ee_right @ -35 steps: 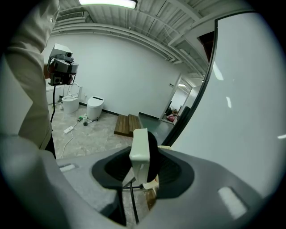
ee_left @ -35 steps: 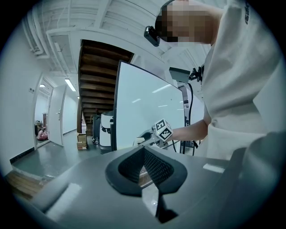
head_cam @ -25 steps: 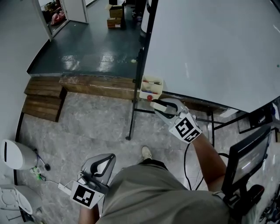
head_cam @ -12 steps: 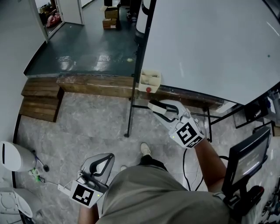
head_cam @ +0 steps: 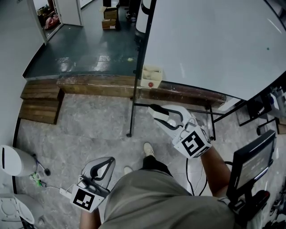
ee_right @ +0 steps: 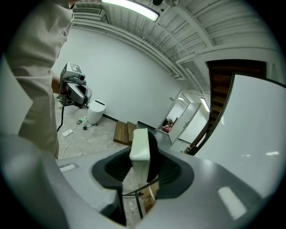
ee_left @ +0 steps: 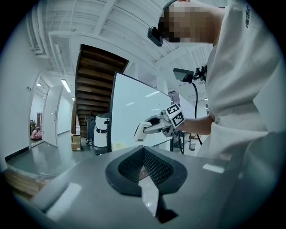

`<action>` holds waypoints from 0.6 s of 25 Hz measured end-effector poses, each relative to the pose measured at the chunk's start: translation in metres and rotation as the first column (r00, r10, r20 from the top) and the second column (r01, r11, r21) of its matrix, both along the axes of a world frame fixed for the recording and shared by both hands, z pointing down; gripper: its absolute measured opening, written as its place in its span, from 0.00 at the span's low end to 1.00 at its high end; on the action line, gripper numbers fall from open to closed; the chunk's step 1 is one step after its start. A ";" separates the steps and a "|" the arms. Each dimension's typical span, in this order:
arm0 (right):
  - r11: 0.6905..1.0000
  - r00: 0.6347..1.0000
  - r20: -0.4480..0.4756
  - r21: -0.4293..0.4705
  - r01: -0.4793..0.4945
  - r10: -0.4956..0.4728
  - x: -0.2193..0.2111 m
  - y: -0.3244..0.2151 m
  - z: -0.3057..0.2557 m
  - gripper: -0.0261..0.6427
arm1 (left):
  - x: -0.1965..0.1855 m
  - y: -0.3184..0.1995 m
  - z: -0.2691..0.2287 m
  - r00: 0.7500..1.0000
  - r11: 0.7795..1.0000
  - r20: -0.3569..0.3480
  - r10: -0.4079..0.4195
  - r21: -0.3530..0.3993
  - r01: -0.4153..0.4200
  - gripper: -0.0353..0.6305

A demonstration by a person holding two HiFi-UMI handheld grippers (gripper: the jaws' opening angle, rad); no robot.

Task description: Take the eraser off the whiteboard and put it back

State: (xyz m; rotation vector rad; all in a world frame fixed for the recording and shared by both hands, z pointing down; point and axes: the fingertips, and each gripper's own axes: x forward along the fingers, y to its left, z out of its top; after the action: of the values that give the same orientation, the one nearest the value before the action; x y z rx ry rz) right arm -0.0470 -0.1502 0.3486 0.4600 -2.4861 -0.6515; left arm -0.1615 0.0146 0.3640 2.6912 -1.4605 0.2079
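Observation:
My right gripper (head_cam: 157, 112) is shut on the eraser (ee_right: 140, 147), a white block with a dark felt side, standing upright between the pads. It hangs in the air in front of the whiteboard (head_cam: 214, 40), apart from the cream marker tray (head_cam: 151, 77) at the board's lower left corner. In the left gripper view the eraser (ee_left: 139, 132) pokes out of the right gripper, before the whiteboard (ee_left: 132, 112). My left gripper (head_cam: 103, 167) is held low beside the person's body, shut with nothing between its pads.
The board's black stand leg (head_cam: 133, 107) drops to the stone floor. A wooden step (head_cam: 40, 105) lies at the left, a white bin (head_cam: 11, 160) near the left edge, a monitor (head_cam: 250, 163) at the right, and boxes (head_cam: 107, 11) at the back.
My right gripper has drawn back from the marker tray toward the person, with the eraser still in it. The left gripper has shifted a little.

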 end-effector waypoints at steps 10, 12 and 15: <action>1.000 1.000 0.008 0.020 0.019 -0.019 0.002 0.018 -0.014 0.27 | 0.005 0.000 0.007 1.000 1.000 0.004 0.001 -0.008 -0.001 0.06; 1.000 1.000 -0.002 0.019 0.010 -0.010 0.004 0.016 -0.013 0.27 | 0.006 -0.002 0.009 1.000 1.000 0.006 0.005 -0.007 -0.005 0.06; 1.000 1.000 -0.014 0.017 -0.007 0.008 0.005 0.016 -0.012 0.27 | 0.004 -0.003 0.010 1.000 1.000 -0.001 0.013 0.002 -0.013 0.06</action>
State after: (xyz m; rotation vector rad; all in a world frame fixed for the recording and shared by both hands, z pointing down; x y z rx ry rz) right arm -0.0418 -0.1341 0.3364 0.4691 -2.4660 -0.6707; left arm -0.1571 0.0112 0.3738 2.7023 -1.4443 0.2055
